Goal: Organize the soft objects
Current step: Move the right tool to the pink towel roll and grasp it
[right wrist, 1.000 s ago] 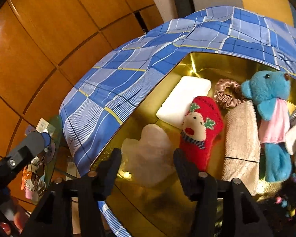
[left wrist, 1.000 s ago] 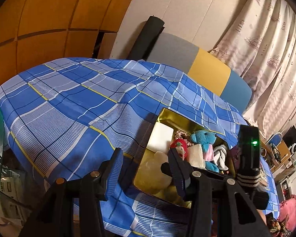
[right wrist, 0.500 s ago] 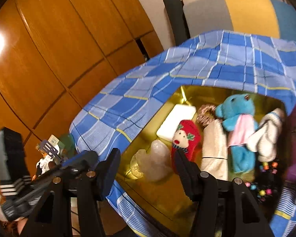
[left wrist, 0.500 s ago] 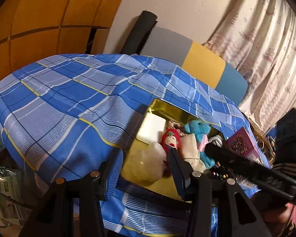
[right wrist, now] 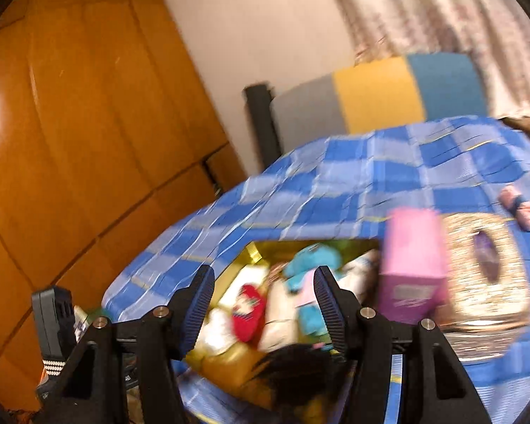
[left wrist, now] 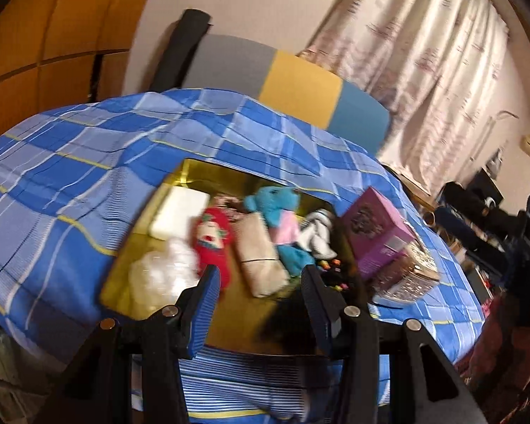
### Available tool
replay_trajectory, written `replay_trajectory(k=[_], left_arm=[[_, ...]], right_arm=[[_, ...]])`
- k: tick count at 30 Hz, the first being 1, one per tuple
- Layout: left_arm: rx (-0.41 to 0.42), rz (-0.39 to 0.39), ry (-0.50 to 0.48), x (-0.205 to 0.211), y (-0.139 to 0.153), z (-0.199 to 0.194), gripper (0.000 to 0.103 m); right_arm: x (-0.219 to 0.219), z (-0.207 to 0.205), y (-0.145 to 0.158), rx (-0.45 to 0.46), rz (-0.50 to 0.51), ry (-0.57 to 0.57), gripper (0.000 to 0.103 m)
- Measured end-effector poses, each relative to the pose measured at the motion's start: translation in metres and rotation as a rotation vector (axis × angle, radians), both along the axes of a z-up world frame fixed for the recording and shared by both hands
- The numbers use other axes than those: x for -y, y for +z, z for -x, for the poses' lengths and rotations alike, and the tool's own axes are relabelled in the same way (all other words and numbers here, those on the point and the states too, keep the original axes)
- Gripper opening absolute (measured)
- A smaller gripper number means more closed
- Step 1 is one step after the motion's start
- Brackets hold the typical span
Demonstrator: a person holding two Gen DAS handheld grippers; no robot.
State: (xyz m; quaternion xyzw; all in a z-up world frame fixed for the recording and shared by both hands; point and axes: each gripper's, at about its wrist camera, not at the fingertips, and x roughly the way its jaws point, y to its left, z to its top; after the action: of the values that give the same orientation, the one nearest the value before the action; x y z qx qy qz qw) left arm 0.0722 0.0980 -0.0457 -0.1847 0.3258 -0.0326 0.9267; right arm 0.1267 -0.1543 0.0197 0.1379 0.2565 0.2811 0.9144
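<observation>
Left wrist view: the left gripper (left wrist: 259,282) stands half open and empty, low centre. The gold tray (left wrist: 194,180) has shifted from lower right toward the middle. Its toys lie in a row: white pad (left wrist: 178,212), red sock (left wrist: 212,238), teal bear (left wrist: 275,208). A purple box (left wrist: 378,236), unseen a second ago, now sits right of them.

Right wrist view: the right gripper (right wrist: 263,305) is half open and empty. The tray (right wrist: 252,251), which filled the frame before, now shows small at lower centre, blurred. The box (right wrist: 411,265) stands at right.
</observation>
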Motion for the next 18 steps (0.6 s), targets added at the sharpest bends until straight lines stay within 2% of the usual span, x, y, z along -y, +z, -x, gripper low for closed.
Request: replay_trajectory(k=[4,8,13,15,18], left_arm=[[-0.006,0.003,-0.068,0.022,0.004,-0.009,0.049],[-0.015,0.014,-0.139,0.048,0.009,-0.020,0.051],[-0.039,0.016,-0.237,0.083,0.012,-0.033,0.058],[-0.056,0.011,-0.276,0.098,0.013,-0.040,0.058],[-0.073,0.016,-0.311,0.114,0.014,-0.047,0.058]], right_arm=[[0.068,0.000,0.003,0.009,-0.045,-0.163,0.062],[0.131,-0.009,-0.010,-0.030,-0.044,-0.319,0.064],[0.208,-0.035,-0.045,-0.164,-0.065,-0.477,0.064],[0.231,-0.046,-0.062,-0.236,-0.042,-0.509,0.064],[0.249,-0.066,-0.085,-0.310,0.010,-0.496,0.064]])
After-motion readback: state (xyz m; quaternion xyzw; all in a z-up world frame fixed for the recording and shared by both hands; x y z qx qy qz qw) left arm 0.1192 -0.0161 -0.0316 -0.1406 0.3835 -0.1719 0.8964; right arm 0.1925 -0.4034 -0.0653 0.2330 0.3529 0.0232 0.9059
